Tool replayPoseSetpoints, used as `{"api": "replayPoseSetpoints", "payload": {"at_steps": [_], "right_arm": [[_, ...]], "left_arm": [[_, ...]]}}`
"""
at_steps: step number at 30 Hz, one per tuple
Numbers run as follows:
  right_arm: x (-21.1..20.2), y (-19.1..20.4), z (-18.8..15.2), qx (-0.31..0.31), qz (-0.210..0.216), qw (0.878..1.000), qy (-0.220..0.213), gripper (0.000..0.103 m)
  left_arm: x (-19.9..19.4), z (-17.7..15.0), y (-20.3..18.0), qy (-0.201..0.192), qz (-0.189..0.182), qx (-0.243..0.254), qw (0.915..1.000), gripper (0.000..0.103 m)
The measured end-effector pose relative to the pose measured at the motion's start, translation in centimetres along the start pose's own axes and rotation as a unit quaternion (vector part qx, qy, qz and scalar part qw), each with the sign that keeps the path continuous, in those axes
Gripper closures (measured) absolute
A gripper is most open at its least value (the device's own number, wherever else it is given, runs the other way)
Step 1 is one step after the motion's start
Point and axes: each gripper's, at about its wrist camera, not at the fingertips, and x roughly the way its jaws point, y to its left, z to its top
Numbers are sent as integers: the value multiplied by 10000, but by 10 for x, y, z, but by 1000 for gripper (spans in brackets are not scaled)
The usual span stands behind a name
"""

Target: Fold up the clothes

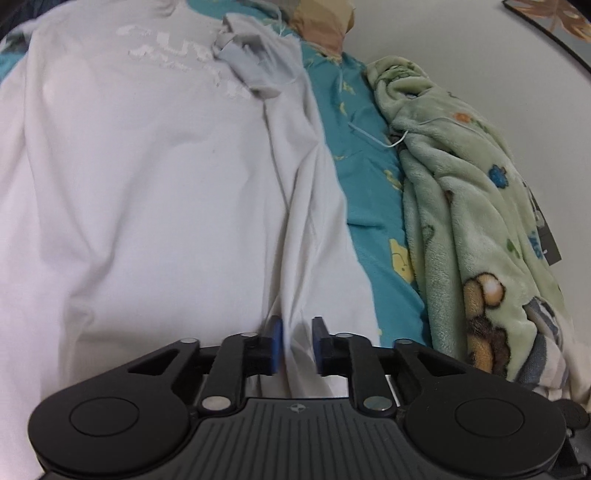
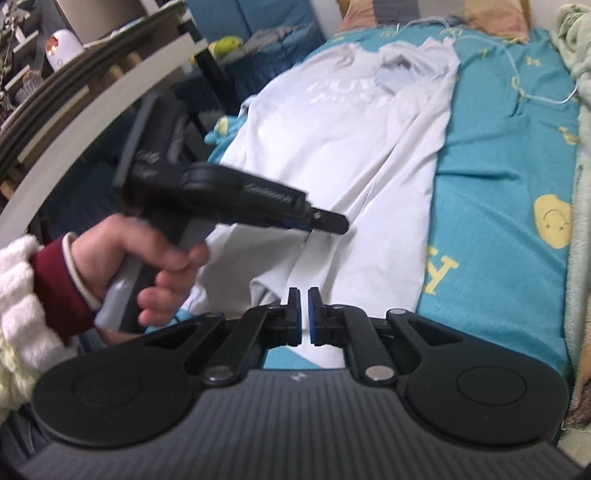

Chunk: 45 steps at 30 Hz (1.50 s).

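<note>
A white T-shirt [image 1: 147, 177] with pale lettering lies on the teal bedsheet [image 1: 369, 184], collar at the far end; it also shows in the right wrist view [image 2: 351, 140]. My left gripper [image 1: 297, 343] is partly closed around a bunched fold of the shirt's right side, near the hem. In the right wrist view the left gripper [image 2: 328, 221] is held by a hand above the shirt's lower part. My right gripper [image 2: 304, 317] is nearly shut, with only a thin gap, over the shirt's hem; I cannot tell whether fabric is pinched.
A green fleece blanket [image 1: 461, 206] is heaped along the bed's right side by the wall. Pillows [image 2: 491, 14] lie at the head of the bed. A dark chair and shelves [image 2: 74, 85] stand left of the bed. The teal sheet [image 2: 509, 155] is bare right of the shirt.
</note>
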Motion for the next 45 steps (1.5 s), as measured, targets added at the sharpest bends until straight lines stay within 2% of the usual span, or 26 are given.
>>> {"api": "replayPoseSetpoints", "payload": {"at_steps": [2, 4, 6, 8, 10, 12, 14, 16, 21, 22, 23, 24, 25, 26, 27, 30, 33, 35, 37, 40, 45], "right_arm": [[-8, 1, 1, -66, -80, 9995, -289, 95], [-18, 2, 0, -143, -137, 9983, -549, 95], [-23, 4, 0, -190, -251, 9965, -772, 95], [-26, 6, 2, -238, -362, 9948, -919, 95], [-33, 10, 6, -253, -407, 9926, -1120, 95], [-36, 14, 16, -271, -463, 9900, -1307, 95], [-36, 20, 30, -238, -567, 9869, -1489, 95], [-34, 27, 48, -174, -689, 9832, -1683, 95], [-18, 39, 99, 132, -1010, 9725, -2093, 92], [-12, 40, 108, 218, -1094, 9700, -2159, 83], [-7, 39, 113, 274, -1084, 9680, -2246, 63], [-2, 37, 119, 330, -1075, 9659, -2332, 52], [3, 36, 123, 381, -1064, 9636, -2422, 34], [9, 33, 123, 395, -1051, 9607, -2538, 26], [15, 29, 122, 406, -1039, 9580, -2640, 22], [37, 14, 114, 385, -1050, 9574, -2661, 20], [59, -4, 106, 669, -1075, 9647, -2311, 20], [67, -16, 103, 1009, -870, 9682, -2119, 20], [76, -23, 102, 1308, -698, 9696, -1945, 20], [88, -27, 104, 1361, -696, 9700, -1888, 20], [115, -38, 109, 1403, -686, 9734, -1677, 20]], "left_arm": [[-17, 0, -10, -135, 87, 209, 9997, 68], [-35, 1, -20, -211, 187, 379, 9989, 53], [-57, 1, -28, -318, 282, 583, 9974, 51], [-81, 0, -33, -491, 365, 772, 9951, 41], [-106, -2, -35, -676, 545, 985, 9913, 25], [-128, -5, -34, -925, 718, 1168, 9862, 20], [-145, -8, -26, -1117, 776, 1190, 9835, 19], [-156, -9, -12, -1275, 788, 1023, 9834, 16], [-169, -7, 14, -1733, 901, 587, 9790, 14], [-171, -5, 17, -1811, 951, 514, 9775, 13], [-173, -3, 19, -1891, 986, 444, 9760, 12], [-175, -1, 23, -1975, 994, 381, 9745, 9], [-178, 1, 26, -2059, 1010, 327, 9728, 6], [-180, 3, 29, -2143, 1040, 290, 9708, 5], [-181, 6, 31, -2222, 1074, 250, 9688, 3], [-178, 16, 41, -2397, 1128, 61, 9642, 0], [-169, 35, 54, -2536, 1101, -196, 9608, 0], [-162, 54, 69, -2608, 1055, -446, 9586, 0], [-152, 79, 94, -2671, 1031, -830, 9545, 0], [-133, 117, 148, -2648, 813, -1630, 9470, 0], [-100, 165, 231, -2750, 309, -2746, 9209, 4]]}}
